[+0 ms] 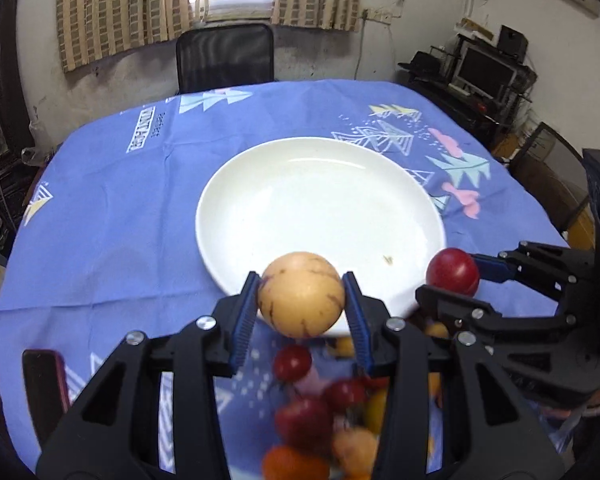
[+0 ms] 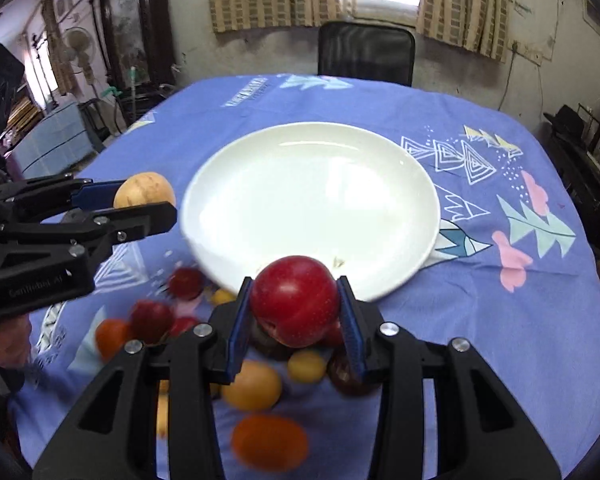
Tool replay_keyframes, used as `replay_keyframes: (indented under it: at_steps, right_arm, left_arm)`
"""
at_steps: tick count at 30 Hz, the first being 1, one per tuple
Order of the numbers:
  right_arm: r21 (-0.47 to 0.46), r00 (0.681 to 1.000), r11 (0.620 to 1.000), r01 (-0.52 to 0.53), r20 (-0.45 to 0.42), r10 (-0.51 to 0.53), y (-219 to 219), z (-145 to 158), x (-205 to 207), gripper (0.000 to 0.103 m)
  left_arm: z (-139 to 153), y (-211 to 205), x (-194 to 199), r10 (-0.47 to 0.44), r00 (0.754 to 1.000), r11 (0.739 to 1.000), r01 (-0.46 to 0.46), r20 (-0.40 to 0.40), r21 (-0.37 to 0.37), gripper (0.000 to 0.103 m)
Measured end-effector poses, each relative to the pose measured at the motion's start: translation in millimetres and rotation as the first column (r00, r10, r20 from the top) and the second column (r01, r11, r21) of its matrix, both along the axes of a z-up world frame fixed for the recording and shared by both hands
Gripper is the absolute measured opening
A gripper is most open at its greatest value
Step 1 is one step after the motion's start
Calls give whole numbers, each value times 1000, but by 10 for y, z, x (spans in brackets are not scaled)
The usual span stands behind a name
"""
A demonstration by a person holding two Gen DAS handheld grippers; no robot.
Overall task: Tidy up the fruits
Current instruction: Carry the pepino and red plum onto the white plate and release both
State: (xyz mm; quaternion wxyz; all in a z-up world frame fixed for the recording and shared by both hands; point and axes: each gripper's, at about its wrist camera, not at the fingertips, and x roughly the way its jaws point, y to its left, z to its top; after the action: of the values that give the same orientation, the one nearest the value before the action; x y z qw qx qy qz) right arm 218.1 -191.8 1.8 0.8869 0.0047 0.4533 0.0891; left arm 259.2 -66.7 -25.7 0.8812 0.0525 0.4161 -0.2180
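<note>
Near edge: loose fruit pile (image 2: 256, 384) on blue cloth (image 1: 112, 208). Above it, left gripper (image 1: 302, 300) clamps a tan fruit (image 1: 301, 294); right gripper (image 2: 294, 304) clamps a red fruit (image 2: 295, 300). Both hang at the white plate (image 2: 312, 184) near rim. Best approach, prob.: carry fwd past rim, lower, then release gently so nothing rolls. Plate is bare w/ lots of room; grippers sit close, so keep apart.

From my left wrist view, plate (image 1: 320, 216) sits mid-table on the tablecloth (image 1: 120, 220). Round fruit (image 1: 301, 295) in my left gripper (image 1: 301, 304) hangs at plate's 6 o'clock rim. My right gripper (image 1: 452, 276) is at 4 o'clock. Loose fruit pile (image 1: 324, 420) lies nearer me, before the plate. Chair (image 1: 225, 58) stands behind table at 12 o'clock.
</note>
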Motion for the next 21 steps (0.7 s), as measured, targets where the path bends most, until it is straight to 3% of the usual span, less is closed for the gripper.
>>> replay_keyframes:
  at_steps: [5, 13, 15, 21]
  right_arm:
    - [34, 998, 998, 48, -52, -47, -69, -203, 361, 41]
    - [5, 995, 999, 49, -89, -48, 1, -407, 594, 42]
    - [-3, 996, 999, 48, -80, -48, 9, -394, 576, 42]
    - [6, 997, 999, 54, -58, -53, -20, -274, 497, 48]
  left_arm:
    - [-294, -109, 406, 38, 995, 999, -41, -87, -31, 43]
    - [-491, -165, 562, 70, 992, 998, -70, -109, 2, 44]
    - [-475, -159, 555, 84, 993, 996, -84, -86, 4, 64]
    - [-309, -108, 448, 92, 995, 996, -93, -30, -13, 92]
